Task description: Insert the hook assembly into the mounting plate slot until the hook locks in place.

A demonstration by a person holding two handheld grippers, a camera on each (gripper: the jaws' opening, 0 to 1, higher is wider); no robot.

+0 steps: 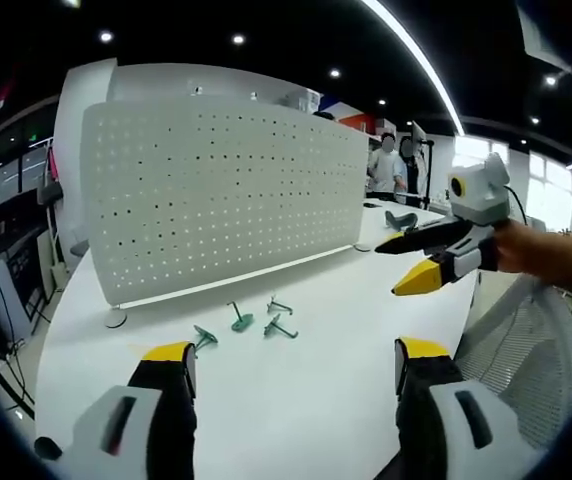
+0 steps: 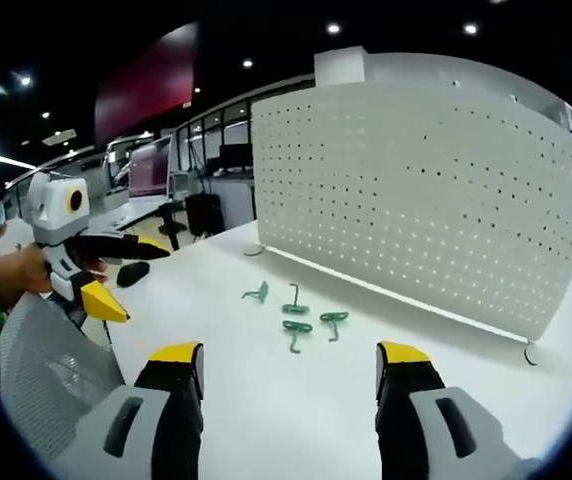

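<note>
The left gripper point(image 1: 291, 365) sits closest, its jaws wide apart and holding nothing. The right gripper point(image 2: 289, 370) is the same, wide apart and holding nothing. Both hang over the white surface point(image 1: 296, 420). Far behind stands the big white board full of holes point(image 1: 221, 195), upright along the back. Four small green hooks point(image 2: 301, 310) lie flat on the surface, just in front of the board and straight ahead of both grippers, pointing different ways. Neither gripper looks clearly nearer. I can read no writing.

4 hooks point(image 1: 251, 322) on table point(image 1: 316, 400), before pegboard point(image 1: 216, 190).
</note>
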